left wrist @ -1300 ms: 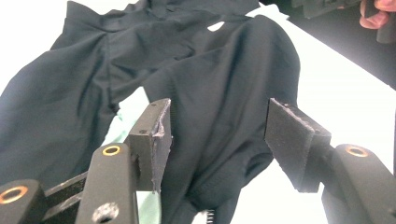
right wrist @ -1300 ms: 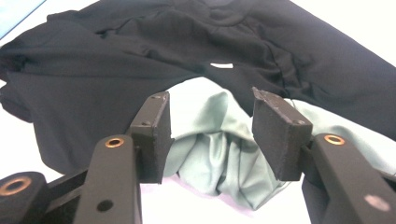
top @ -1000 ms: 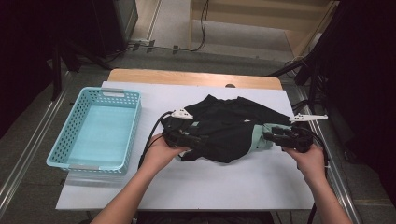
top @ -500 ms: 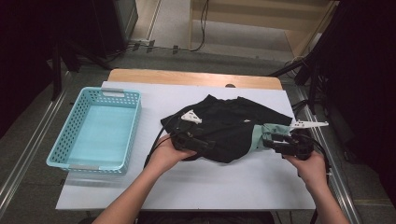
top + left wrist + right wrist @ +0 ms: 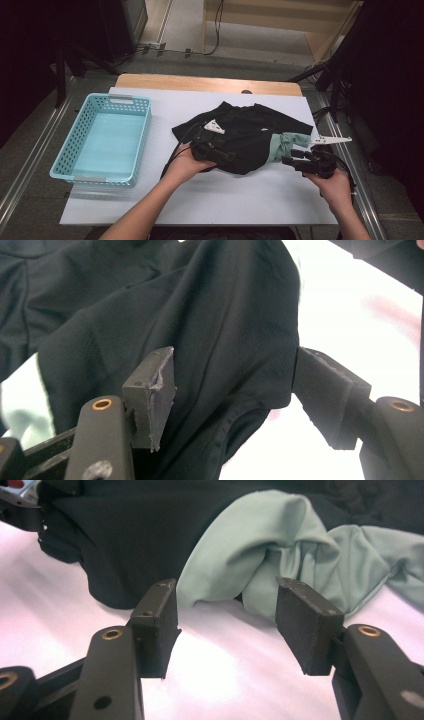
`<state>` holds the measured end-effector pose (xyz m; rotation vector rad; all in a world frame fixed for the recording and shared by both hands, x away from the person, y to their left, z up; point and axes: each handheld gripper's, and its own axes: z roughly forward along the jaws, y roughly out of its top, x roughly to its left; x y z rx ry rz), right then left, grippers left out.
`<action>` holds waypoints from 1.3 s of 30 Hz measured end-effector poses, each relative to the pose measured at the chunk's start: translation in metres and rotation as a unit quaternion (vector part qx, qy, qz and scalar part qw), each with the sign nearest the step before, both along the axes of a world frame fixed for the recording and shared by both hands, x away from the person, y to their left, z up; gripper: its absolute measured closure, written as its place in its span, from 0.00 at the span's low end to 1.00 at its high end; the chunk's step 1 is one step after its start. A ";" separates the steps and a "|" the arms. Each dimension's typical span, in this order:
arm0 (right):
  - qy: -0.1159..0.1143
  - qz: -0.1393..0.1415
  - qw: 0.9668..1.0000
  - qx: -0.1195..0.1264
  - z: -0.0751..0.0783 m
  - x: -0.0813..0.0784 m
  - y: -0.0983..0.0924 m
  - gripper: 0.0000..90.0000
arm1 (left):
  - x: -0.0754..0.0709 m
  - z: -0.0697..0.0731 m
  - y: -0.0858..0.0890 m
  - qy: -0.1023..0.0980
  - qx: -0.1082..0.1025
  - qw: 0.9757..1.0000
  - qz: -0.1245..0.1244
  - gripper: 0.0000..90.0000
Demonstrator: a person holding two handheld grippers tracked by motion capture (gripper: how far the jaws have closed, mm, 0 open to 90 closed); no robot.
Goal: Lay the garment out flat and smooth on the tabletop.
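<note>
A: Start at the bottom edge of the high view. What comes in?

B: Two forearms. The left hand [image 5: 186, 164] sits just below centre with the left gripper [image 5: 226, 156] pushed against the near edge of the black garment [image 5: 240, 137]. The right hand [image 5: 334, 186] is at the lower right, its right gripper [image 5: 289, 161] pointing left toward the pale green cloth [image 5: 281, 144].

A: How do the left jaws stand?

B: Apart. In the left gripper view a fold of the black garment [image 5: 220, 340] hangs between the two pads, touching the right pad's edge but not squeezed (they have just been closing a little, and no grip shows).

A: And the right?

B: Parted too, with bare white tabletop between the pads. In the right gripper view the pale green cloth [image 5: 280, 545] bunches just beyond the tips, not touching them, and the black garment [image 5: 125, 535] lies behind it, upper left.

A: Where does the garment lie overall?

B: Crumpled at the centre of the white table [image 5: 225, 200], the green part poking out on its right side.

A: Farther off?

B: A light blue basket [image 5: 142, 135] at the left of the frame, well apart from the garment.
</note>
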<state>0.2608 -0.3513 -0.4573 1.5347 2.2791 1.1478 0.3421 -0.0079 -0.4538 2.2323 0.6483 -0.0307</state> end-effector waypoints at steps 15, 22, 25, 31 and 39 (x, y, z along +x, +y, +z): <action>0.004 0.000 1.000 -0.006 -0.003 -0.011 -0.002 0.45 | 0.008 -0.021 -0.023 -0.008 0.025 1.000 0.004 0.74; 0.006 0.004 1.000 -0.006 -0.005 -0.009 -0.002 0.46 | 0.007 -0.025 -0.027 0.004 0.048 0.999 -0.016 0.99; 0.006 0.007 1.000 -0.008 -0.005 -0.009 -0.001 0.46 | 0.007 -0.012 -0.020 0.010 0.026 1.000 -0.013 1.00; 0.007 0.015 1.000 -0.011 -0.006 -0.008 0.003 0.46 | 0.010 0.017 0.005 -0.009 -0.019 1.000 0.011 1.00; 0.008 0.022 1.000 -0.013 -0.006 -0.007 0.008 0.46 | 0.019 0.030 0.029 -0.012 -0.055 0.997 0.049 1.00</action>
